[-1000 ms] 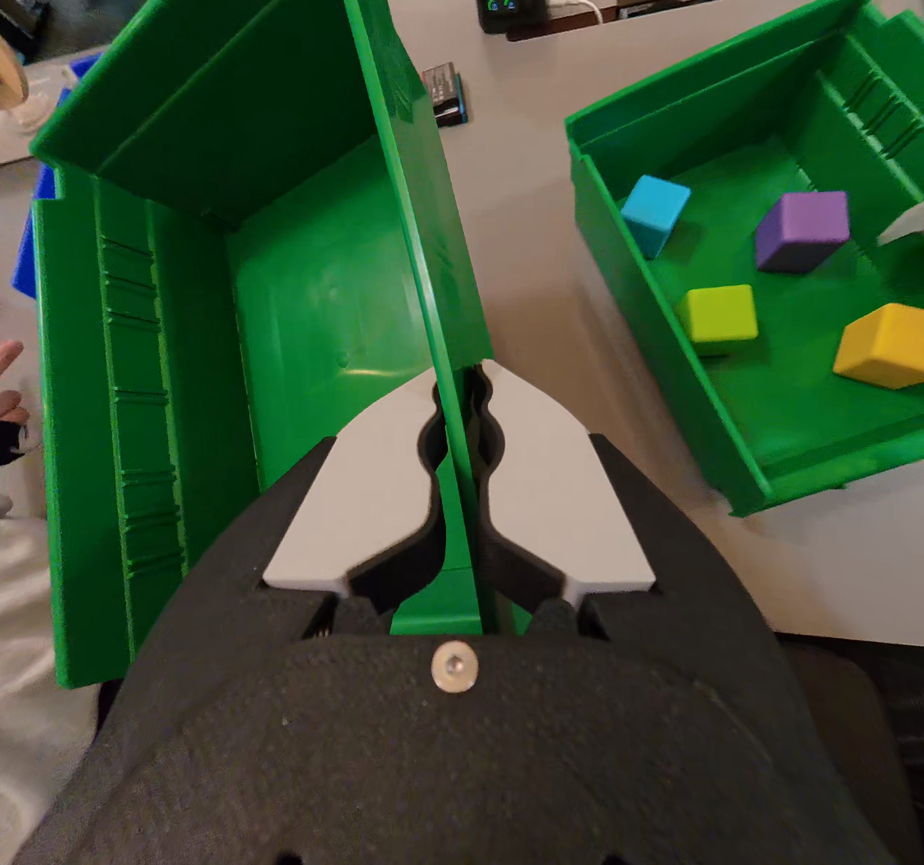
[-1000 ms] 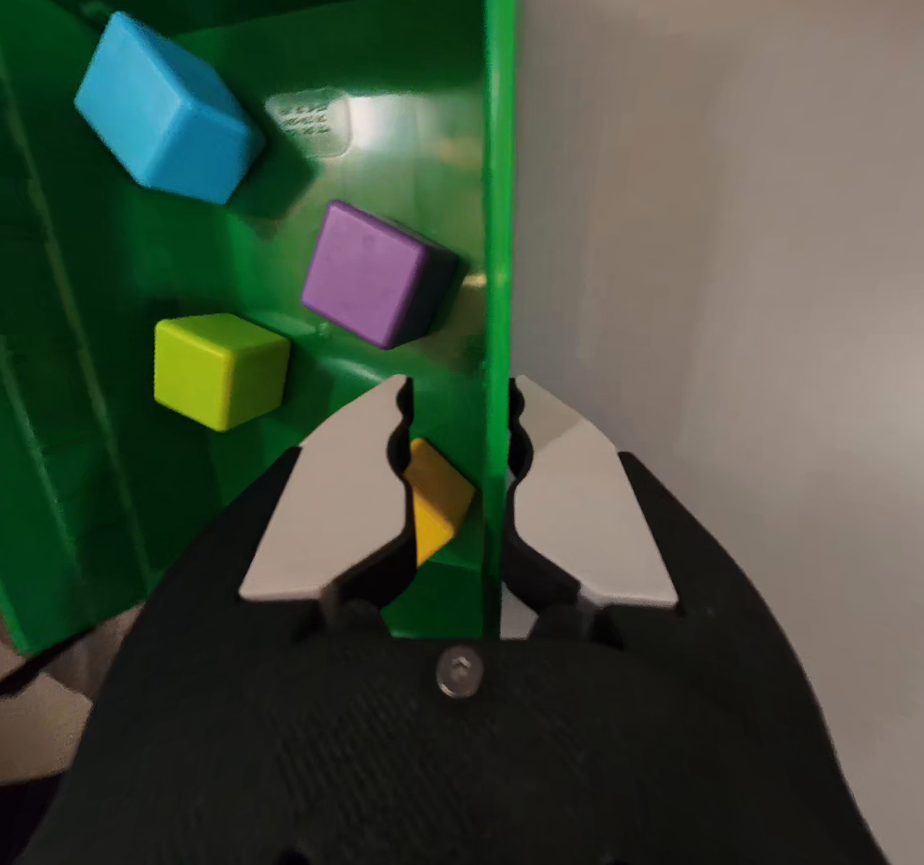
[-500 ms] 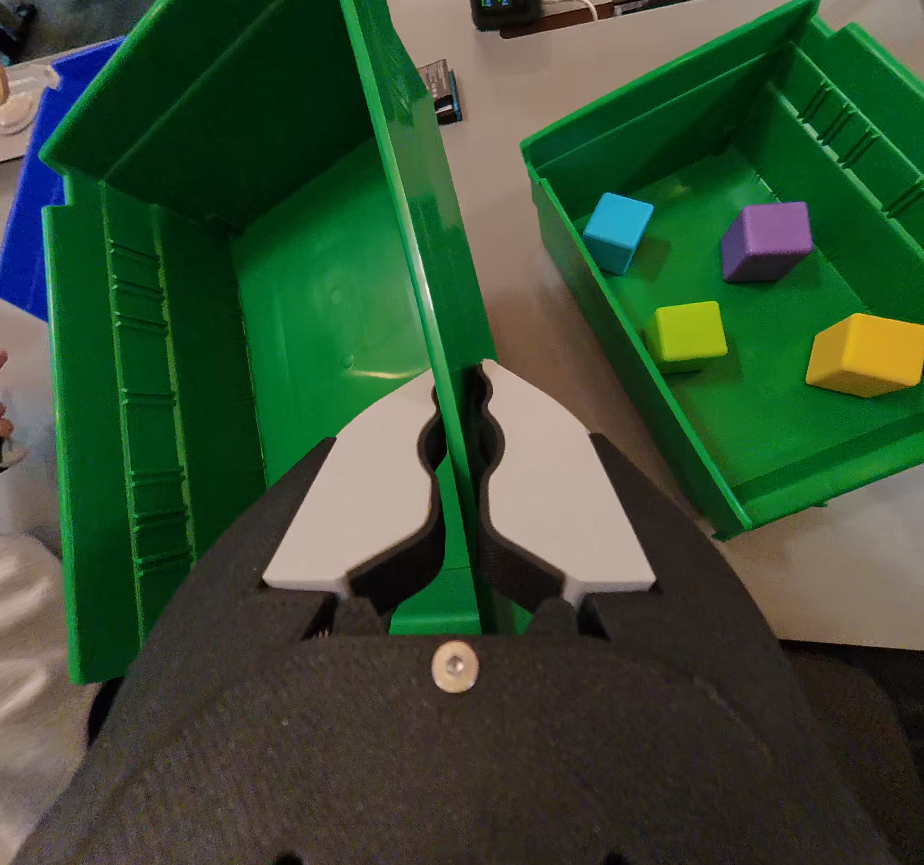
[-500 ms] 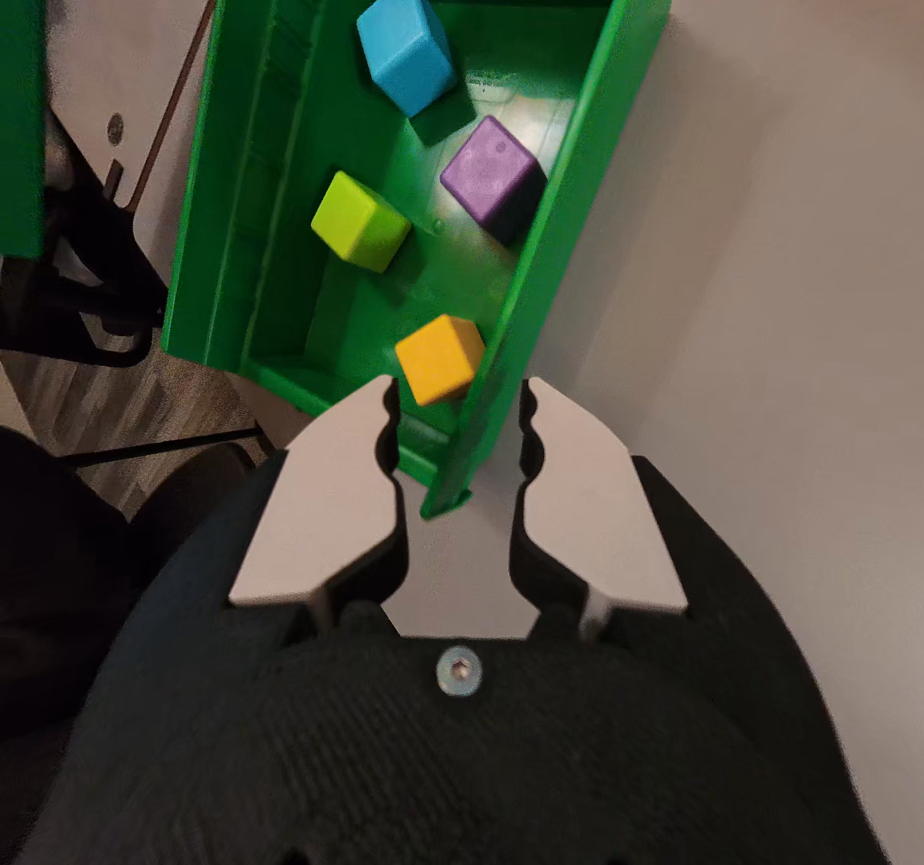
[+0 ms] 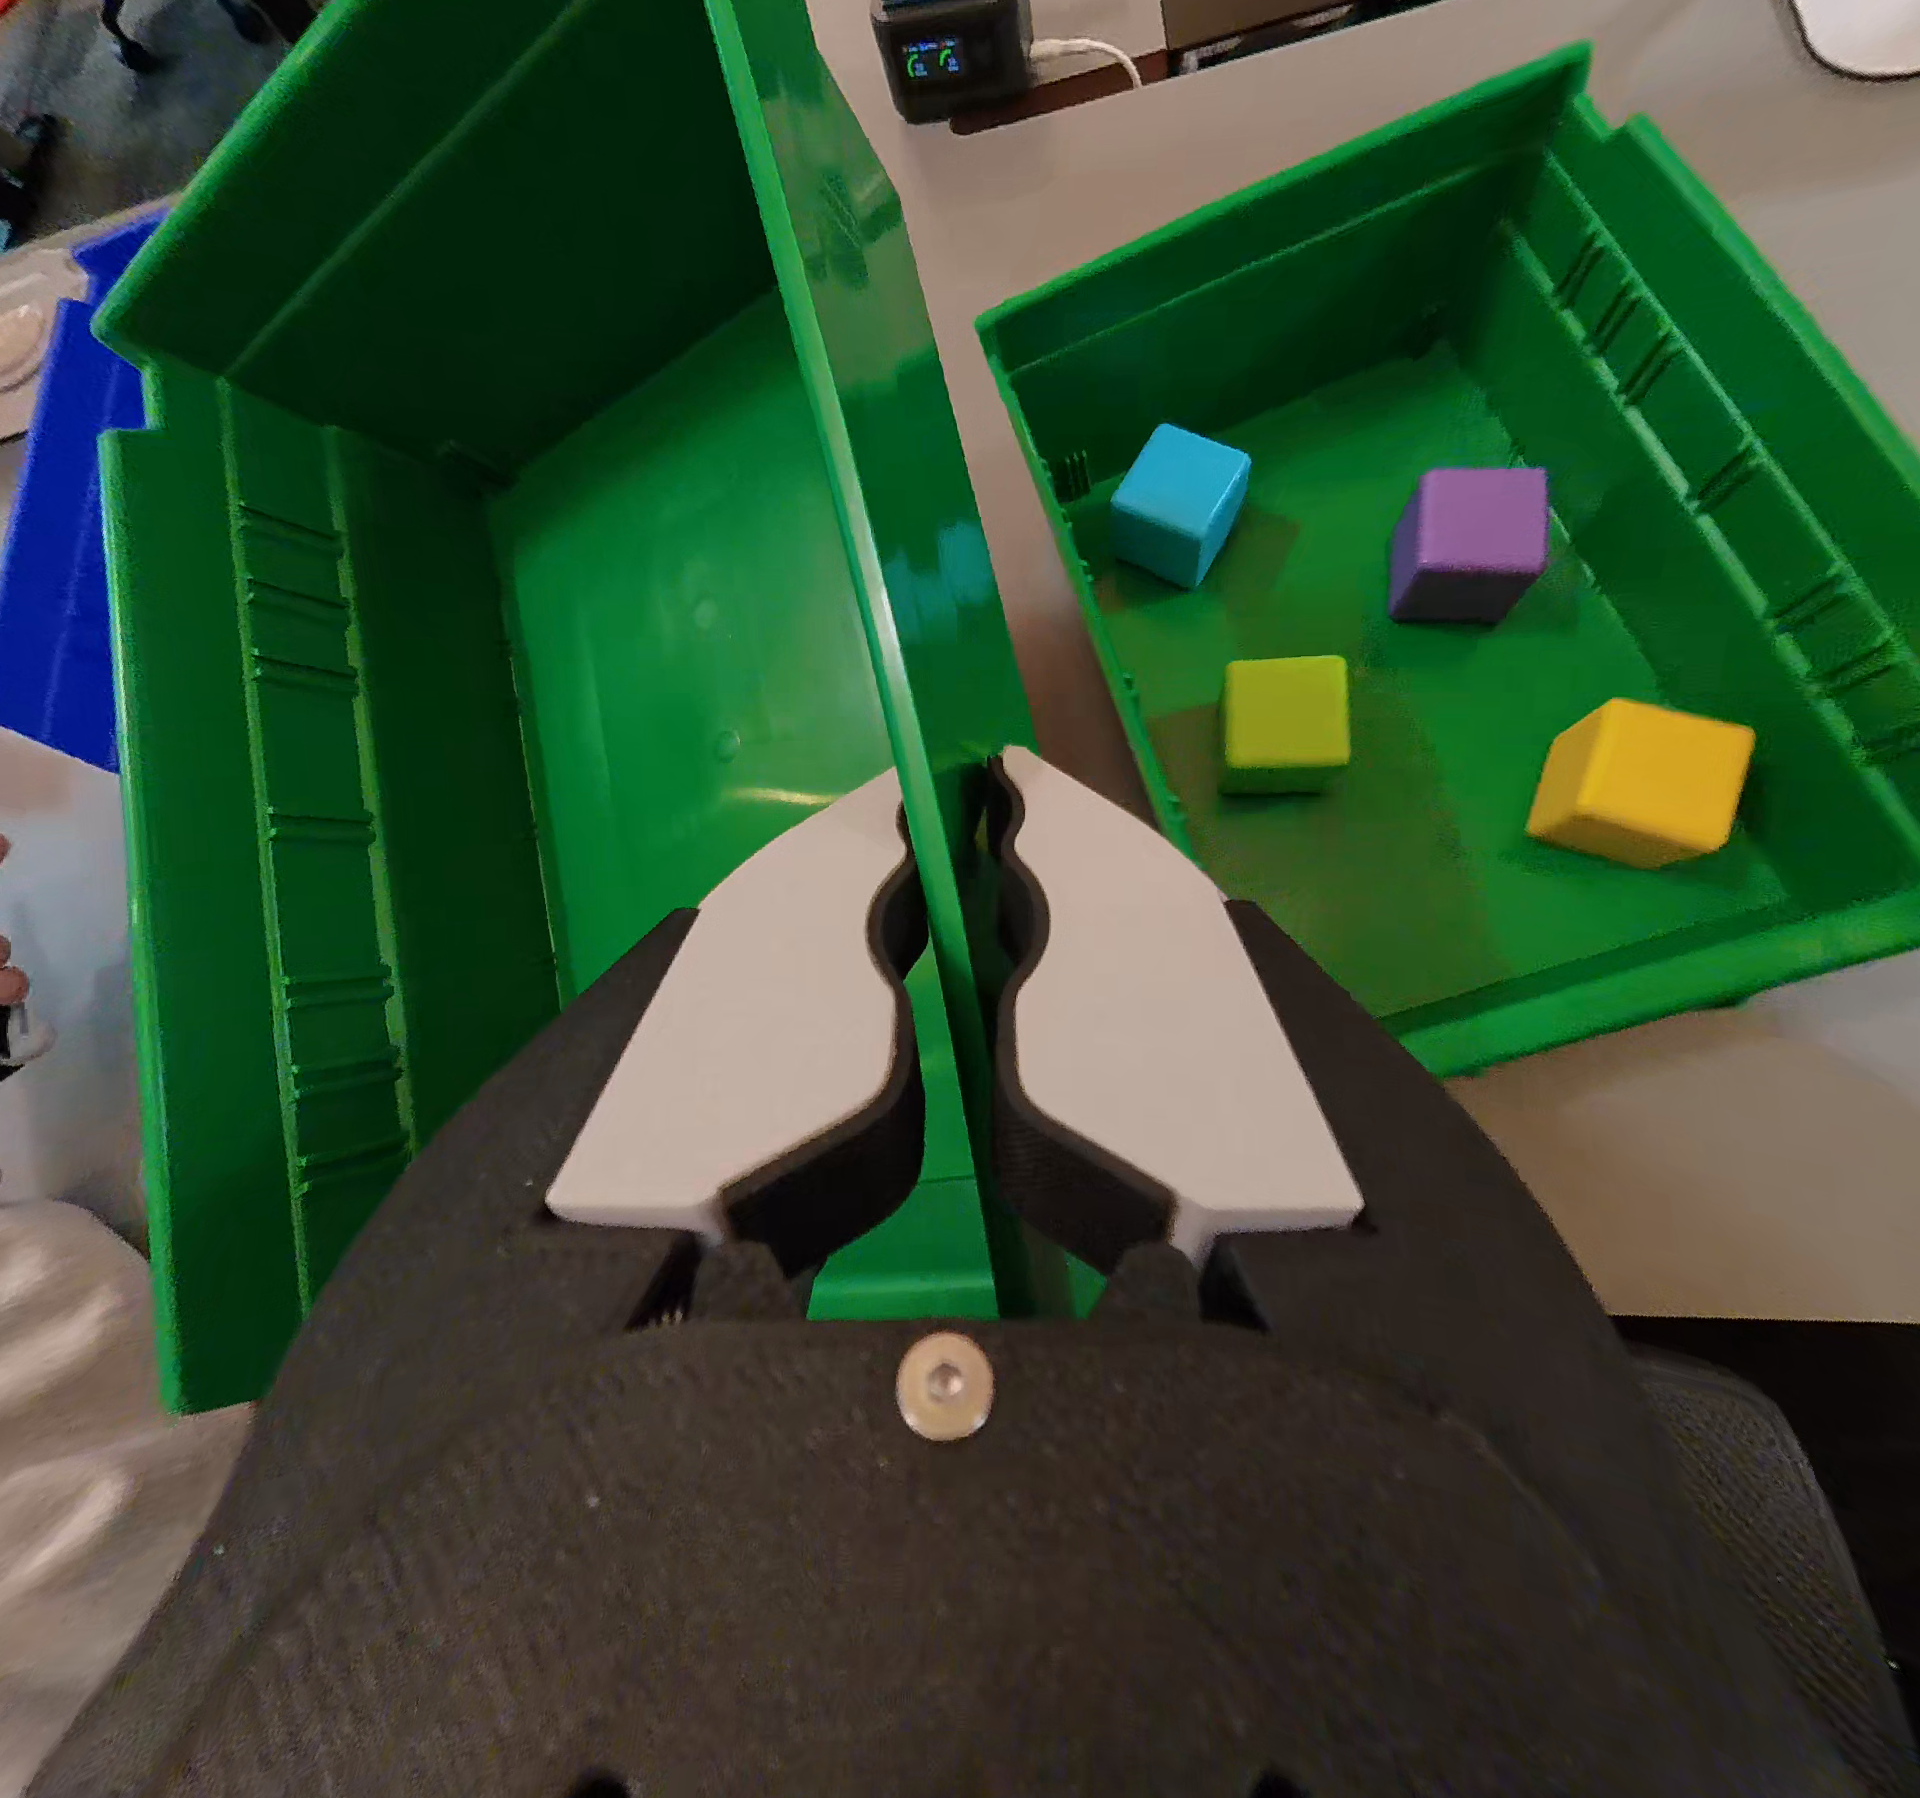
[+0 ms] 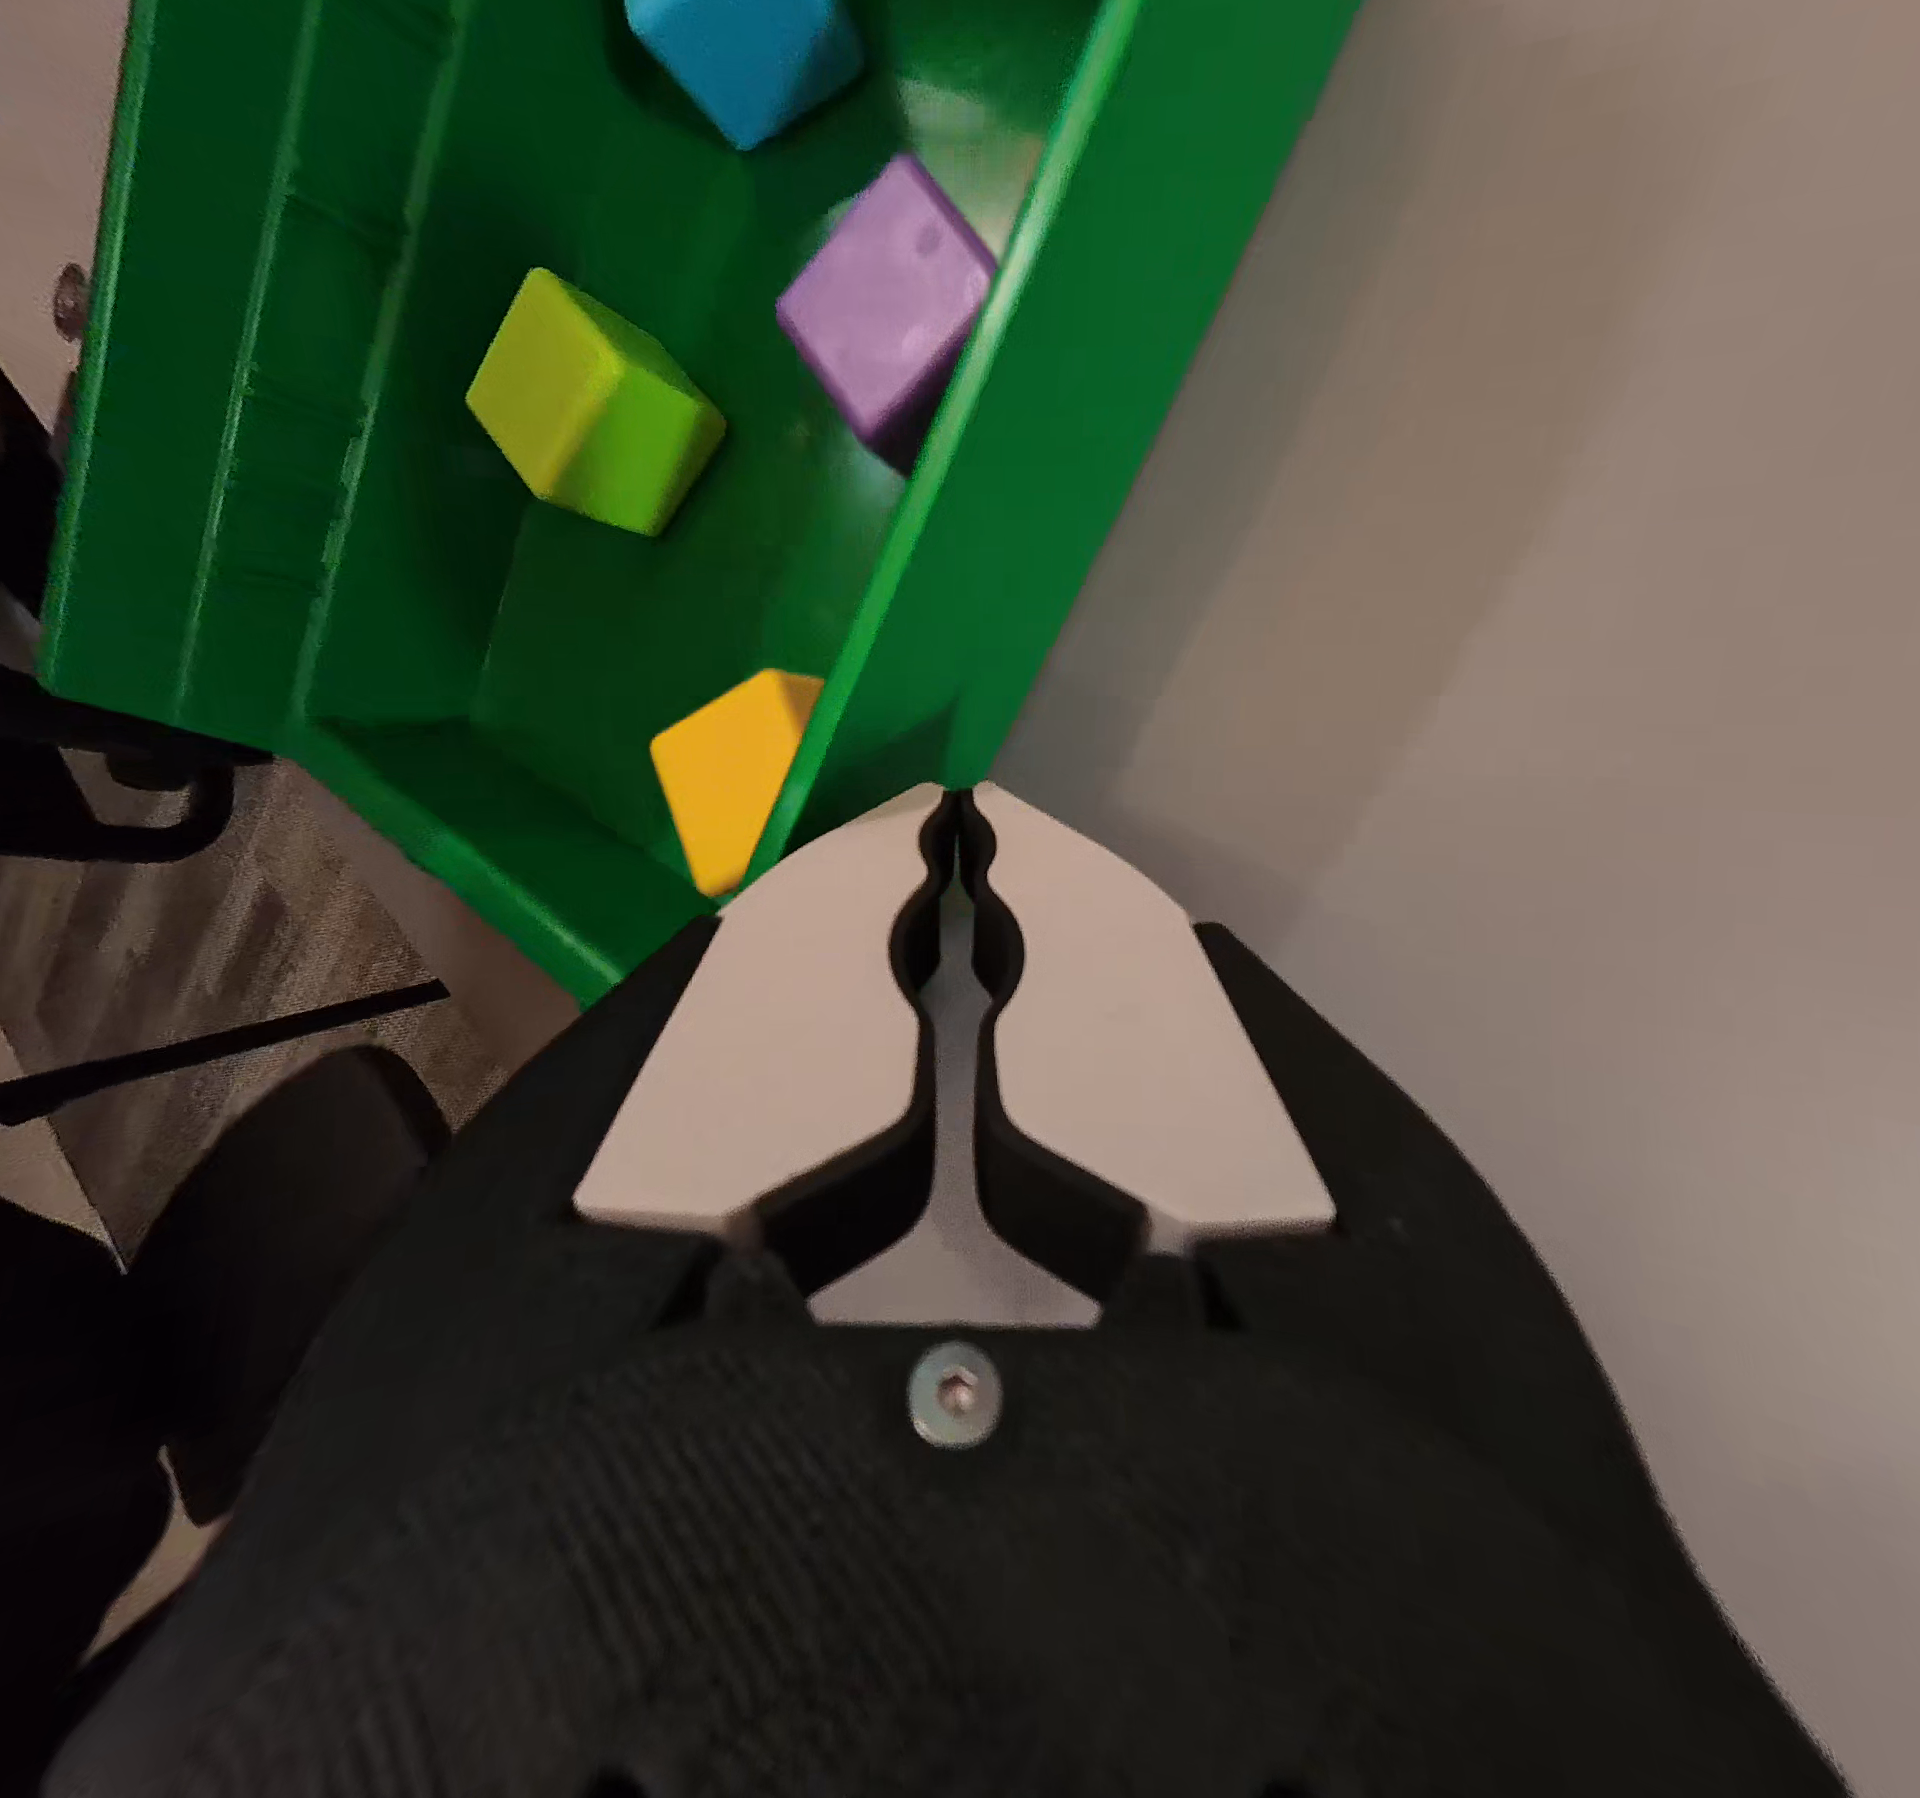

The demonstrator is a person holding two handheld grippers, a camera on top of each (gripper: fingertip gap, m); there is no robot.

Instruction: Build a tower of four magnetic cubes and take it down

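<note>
My left gripper point(image 5: 954, 792) is shut on the right side wall of an empty green bin point(image 5: 644, 626), which is tilted up off the table. A second green bin point(image 5: 1621, 959) sits to its right and holds a blue cube point(image 5: 1179, 503), a purple cube point(image 5: 1470, 543), a lime cube point(image 5: 1285, 722) and a yellow cube point(image 5: 1642, 780). In the right wrist view my right gripper point(image 6: 958, 798) is shut and empty, just off the near corner of that bin point(image 6: 1049, 522), beside the yellow cube point(image 6: 727, 772), with the lime point(image 6: 592, 403), purple point(image 6: 883, 304) and blue point(image 6: 727, 3) cubes beyond.
A black device with a small lit screen point(image 5: 951, 34) and a white cable stands at the table's point(image 5: 1558, 1177) far side. A blue bin point(image 5: 62, 522) lies behind the held bin on the left. A black chair point(image 6: 208, 1229) and floor show past the table edge. Tip to tip, the grippers are about 30 centimeters apart.
My right gripper has let go of the cube bin's side wall, backed off it and shut empty. My left gripper has kept its hold on the empty bin, which has moved closer to the cube bin.
</note>
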